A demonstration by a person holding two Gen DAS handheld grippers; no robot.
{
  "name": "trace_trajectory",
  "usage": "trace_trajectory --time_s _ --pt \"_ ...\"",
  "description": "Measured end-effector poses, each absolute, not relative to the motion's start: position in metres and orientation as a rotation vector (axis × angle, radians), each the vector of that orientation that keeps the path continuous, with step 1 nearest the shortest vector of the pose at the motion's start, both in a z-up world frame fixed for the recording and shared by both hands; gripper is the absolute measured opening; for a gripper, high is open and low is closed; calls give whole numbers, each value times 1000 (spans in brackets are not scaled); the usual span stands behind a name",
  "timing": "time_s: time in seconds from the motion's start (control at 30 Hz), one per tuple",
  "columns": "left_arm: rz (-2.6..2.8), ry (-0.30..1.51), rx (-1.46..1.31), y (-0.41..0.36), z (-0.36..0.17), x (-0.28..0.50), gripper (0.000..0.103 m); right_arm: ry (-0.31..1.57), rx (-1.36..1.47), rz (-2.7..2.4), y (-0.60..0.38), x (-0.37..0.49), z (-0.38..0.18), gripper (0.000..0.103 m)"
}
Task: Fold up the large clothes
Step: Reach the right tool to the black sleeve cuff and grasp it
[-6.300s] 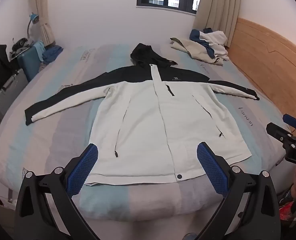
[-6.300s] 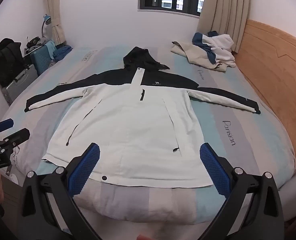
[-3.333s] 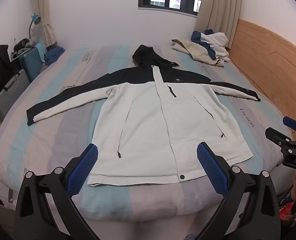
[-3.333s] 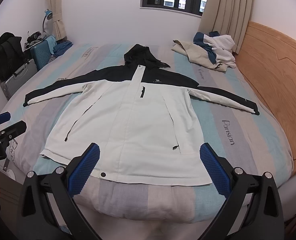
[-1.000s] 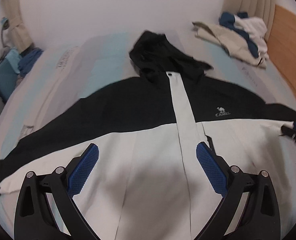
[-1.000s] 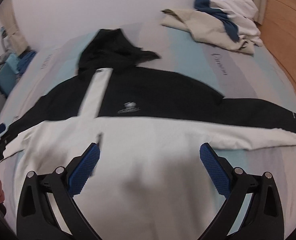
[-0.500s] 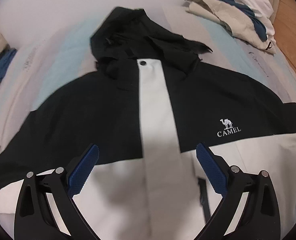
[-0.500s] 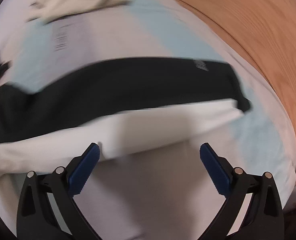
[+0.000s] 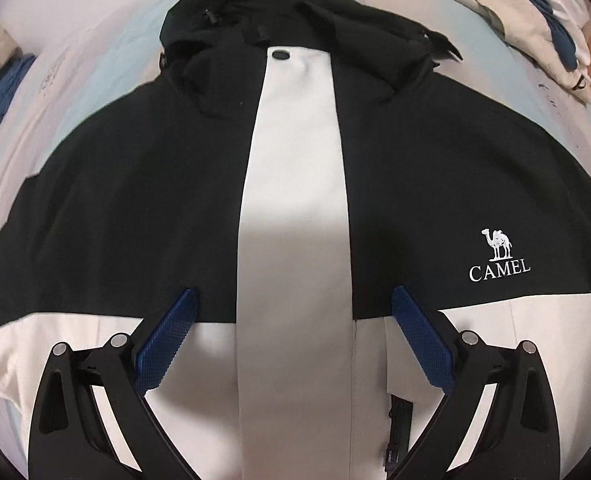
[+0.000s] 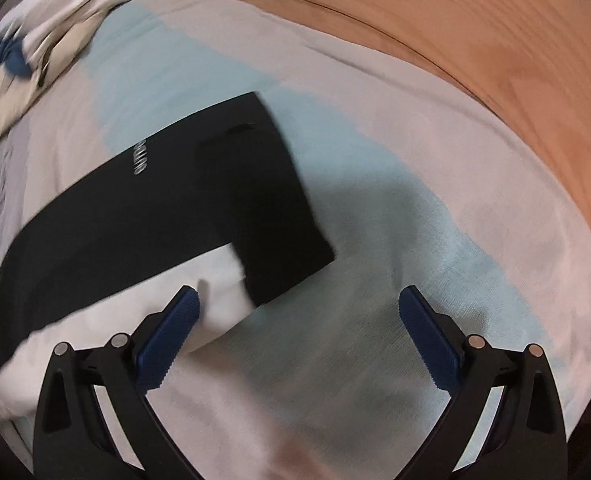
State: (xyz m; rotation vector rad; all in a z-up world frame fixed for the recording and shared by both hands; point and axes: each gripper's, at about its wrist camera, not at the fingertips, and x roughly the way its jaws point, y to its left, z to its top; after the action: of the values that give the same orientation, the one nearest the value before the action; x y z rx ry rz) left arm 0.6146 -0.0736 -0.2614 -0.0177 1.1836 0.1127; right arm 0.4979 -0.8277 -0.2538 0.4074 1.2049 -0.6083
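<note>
Jacket [image 9: 295, 208] in black and white lies spread flat, front up, on the striped bed [image 9: 95, 68]. In the left wrist view it fills most of the frame: black across the shoulders and chest, white below, with a white placket [image 9: 295, 184] running up the middle to a dark snap at the collar. Its black hood [image 9: 291, 4] lies crumpled beyond the collar, and a white camel logo [image 9: 497, 256] sits on the chest at the right of the frame. The left gripper [image 9: 293, 340] hovers over the chest with its blue-padded fingers [image 9: 165, 344] spread wide, holding nothing. Other clothes [image 9: 535, 12] are heaped at the far right.

In the right wrist view, somewhat blurred, the jacket's sleeve end [image 10: 255, 200] lies on the sheet, black with a white lower strip. The right gripper [image 10: 297, 336] hangs just beside the cuff, fingers [image 10: 167, 344] wide apart and empty. A wooden headboard [image 10: 455, 20] curves beyond the bed.
</note>
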Motion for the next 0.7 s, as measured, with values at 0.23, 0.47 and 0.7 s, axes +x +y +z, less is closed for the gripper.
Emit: trace_trajectory --time_s 0.23,0.47,0.7 --pt "112 1180 -34 -71 -264 615 98 1153 571 -623 -839 496 -253 86" --pt "121 1174 -29 -71 -265 611 98 1152 683 -633 -845 485 -249 61" --pt "134 1170 -22 -74 -266 611 98 1162 696 -627 -846 494 -246 48"
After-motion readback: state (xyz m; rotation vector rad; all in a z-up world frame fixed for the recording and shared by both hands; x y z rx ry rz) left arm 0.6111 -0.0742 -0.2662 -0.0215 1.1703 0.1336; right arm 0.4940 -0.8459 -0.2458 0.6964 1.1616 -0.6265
